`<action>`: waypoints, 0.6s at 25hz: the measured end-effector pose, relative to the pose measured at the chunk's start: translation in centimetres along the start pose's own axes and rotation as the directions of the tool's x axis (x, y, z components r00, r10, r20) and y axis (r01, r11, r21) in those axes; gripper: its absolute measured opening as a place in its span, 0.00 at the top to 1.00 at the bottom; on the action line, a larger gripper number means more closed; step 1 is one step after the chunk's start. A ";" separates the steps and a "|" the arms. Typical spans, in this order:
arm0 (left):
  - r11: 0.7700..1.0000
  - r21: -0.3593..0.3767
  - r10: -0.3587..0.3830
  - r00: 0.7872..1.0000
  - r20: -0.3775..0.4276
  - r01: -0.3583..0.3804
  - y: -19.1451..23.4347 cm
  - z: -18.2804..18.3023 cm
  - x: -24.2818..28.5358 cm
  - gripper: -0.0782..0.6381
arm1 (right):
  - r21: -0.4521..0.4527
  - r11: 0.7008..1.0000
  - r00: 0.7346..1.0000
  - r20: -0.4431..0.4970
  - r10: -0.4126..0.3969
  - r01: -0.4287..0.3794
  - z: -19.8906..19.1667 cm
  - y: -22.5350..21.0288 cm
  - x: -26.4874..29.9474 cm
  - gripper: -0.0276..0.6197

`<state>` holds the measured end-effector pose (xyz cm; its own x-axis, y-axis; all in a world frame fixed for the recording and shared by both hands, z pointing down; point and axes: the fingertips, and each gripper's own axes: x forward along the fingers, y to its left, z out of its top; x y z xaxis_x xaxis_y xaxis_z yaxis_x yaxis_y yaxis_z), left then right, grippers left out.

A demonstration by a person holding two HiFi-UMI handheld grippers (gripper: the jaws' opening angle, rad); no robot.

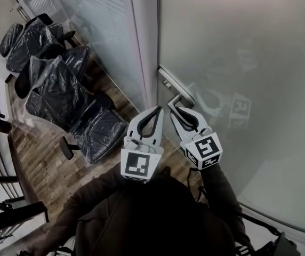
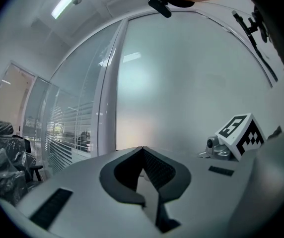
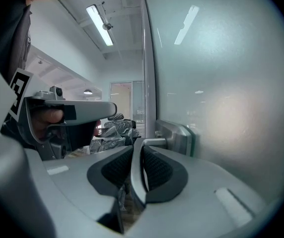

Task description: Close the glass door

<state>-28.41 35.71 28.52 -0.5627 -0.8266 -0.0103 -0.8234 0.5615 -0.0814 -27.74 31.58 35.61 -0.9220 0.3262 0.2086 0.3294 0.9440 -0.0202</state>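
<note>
Right tongs (image 3: 141, 145) are the ones that matter. We see their two dark pads pressed against a pale metal bar, the lever of the door handle (image 3: 176, 135). It comes out of its plate on the glass and runs straight back between them. So they are clamped on the handle, whose long axis is in line with the tongs' own.

Left tongs (image 2: 142, 150) are closed on themselves, tips touching, with nothing between them. In the head view they sit just beside the right pair, on its left, pointing toward the door's edge and touching nothing we can see.

Outward from there, the glass door (image 1: 238, 63) is the frosted panel filling the right of the head view, directly ahead of the right tongs. Its free edge stands just beside the white post (image 1: 144, 41) of the fixed glazing, which lies to the left, on the side of the left tongs. We cannot tell whether the edge has met the post or whether there is a narrow slit between them. Further left, well apart from the door, office chairs (image 1: 62, 89) wrapped in dark plastic stand on a wooden floor (image 1: 40, 159).

We judge that closing turns on the short line from handle to post. The right hand has the hold, and any travel left to make carries the door's edge toward that post.
</note>
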 end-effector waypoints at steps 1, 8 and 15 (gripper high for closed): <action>1.000 0.003 -0.005 1.000 -0.003 0.005 0.1 0.4 0.3 0.90 | 0.004 1.000 1.000 -0.007 0.001 -0.001 0.5 -0.2 0.0 0.86; 1.000 0.008 0.022 0.999 -0.044 -0.021 0.4 0.5 -1.1 0.90 | -0.070 0.996 0.998 0.000 -0.063 0.063 1.1 0.3 -2.3 0.85; 0.996 -0.042 0.075 0.997 -0.020 -0.076 1.8 -1.0 -2.7 0.90 | -0.093 0.992 0.972 0.228 -0.063 0.086 8.1 1.2 -5.8 0.92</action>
<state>-28.39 39.00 29.44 -0.6242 -0.7813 0.0034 -0.7808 0.6236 -0.0385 -23.69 31.19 26.45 -0.9630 0.2689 -0.0186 0.2663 0.9598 0.0887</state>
